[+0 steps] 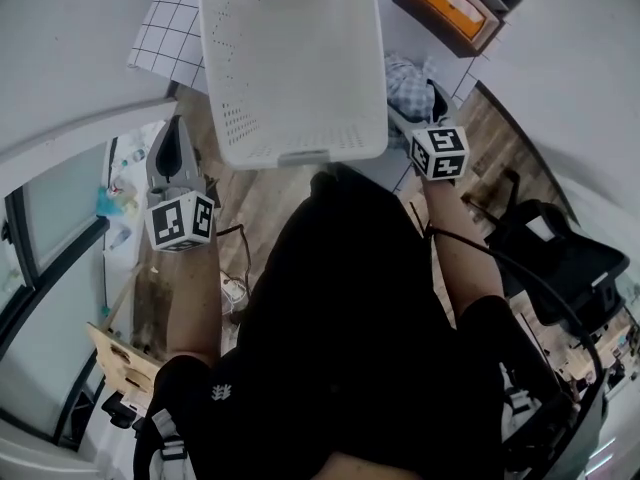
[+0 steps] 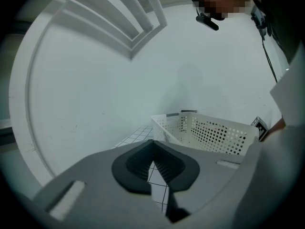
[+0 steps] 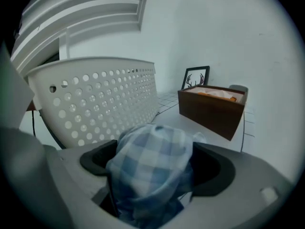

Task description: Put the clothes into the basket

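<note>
The white perforated basket (image 1: 290,153) stands on the table ahead of me, and its wall (image 3: 105,99) rises just left of my right gripper. A blue checked cloth (image 1: 405,76) lies bunched on the table to the basket's right. My right gripper (image 1: 415,100) is down over it. In the right gripper view its jaws stand wide open (image 3: 155,151) and the cloth (image 3: 147,175) bulges up between the dark pads (image 3: 217,168). My left gripper (image 1: 178,128) hangs off the basket's left near corner, apart from it. Its jaws (image 2: 153,144) meet at the tips and hold nothing.
A brown box (image 1: 447,8) with orange contents (image 3: 212,111) sits on the table at the far right, with a small picture frame (image 3: 196,78) behind it. A grid-patterned mat (image 1: 165,33) lies left of the basket. A black chair (image 1: 560,258) stands on the floor to my right.
</note>
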`<action>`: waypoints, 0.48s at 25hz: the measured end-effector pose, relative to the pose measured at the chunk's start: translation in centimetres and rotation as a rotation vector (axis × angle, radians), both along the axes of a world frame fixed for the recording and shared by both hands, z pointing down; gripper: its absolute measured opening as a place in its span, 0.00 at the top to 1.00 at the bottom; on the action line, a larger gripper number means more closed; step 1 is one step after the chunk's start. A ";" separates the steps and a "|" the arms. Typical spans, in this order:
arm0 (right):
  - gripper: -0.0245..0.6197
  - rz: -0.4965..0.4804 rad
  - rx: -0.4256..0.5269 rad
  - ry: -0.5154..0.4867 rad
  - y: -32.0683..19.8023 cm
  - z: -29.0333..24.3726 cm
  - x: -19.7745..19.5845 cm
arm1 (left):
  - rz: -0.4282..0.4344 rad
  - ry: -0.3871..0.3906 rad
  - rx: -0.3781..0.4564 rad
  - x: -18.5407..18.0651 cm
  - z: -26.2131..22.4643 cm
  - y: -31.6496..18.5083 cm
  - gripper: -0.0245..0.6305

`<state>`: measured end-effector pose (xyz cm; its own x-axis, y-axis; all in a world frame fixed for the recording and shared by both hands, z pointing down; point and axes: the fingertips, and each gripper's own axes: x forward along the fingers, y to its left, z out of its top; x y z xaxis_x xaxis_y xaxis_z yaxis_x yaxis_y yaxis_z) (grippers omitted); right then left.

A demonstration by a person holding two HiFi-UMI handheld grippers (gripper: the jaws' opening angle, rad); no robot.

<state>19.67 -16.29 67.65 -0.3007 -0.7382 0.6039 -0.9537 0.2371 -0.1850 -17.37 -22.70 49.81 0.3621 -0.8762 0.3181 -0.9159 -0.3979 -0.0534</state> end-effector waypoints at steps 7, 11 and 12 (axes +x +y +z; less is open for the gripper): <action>0.52 0.020 -0.066 0.002 -0.1 1.5 1.0 | 0.005 -0.024 0.017 0.1 -0.6 0.3 0.96; 0.66 0.010 -0.073 0.007 0.0 0.7 1.3 | 0.003 -0.016 0.036 0.1 -1.7 0.1 0.96; 0.67 0.012 -0.071 0.010 0.0 0.4 1.3 | 0.002 -0.011 0.043 0.2 -2.0 0.1 0.96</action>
<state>21.01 -16.31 68.07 -0.2857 -0.6971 0.6576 -0.9583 0.2126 -0.1910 -17.21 -22.64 47.78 0.3608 -0.8883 0.2842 -0.9142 -0.3971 -0.0809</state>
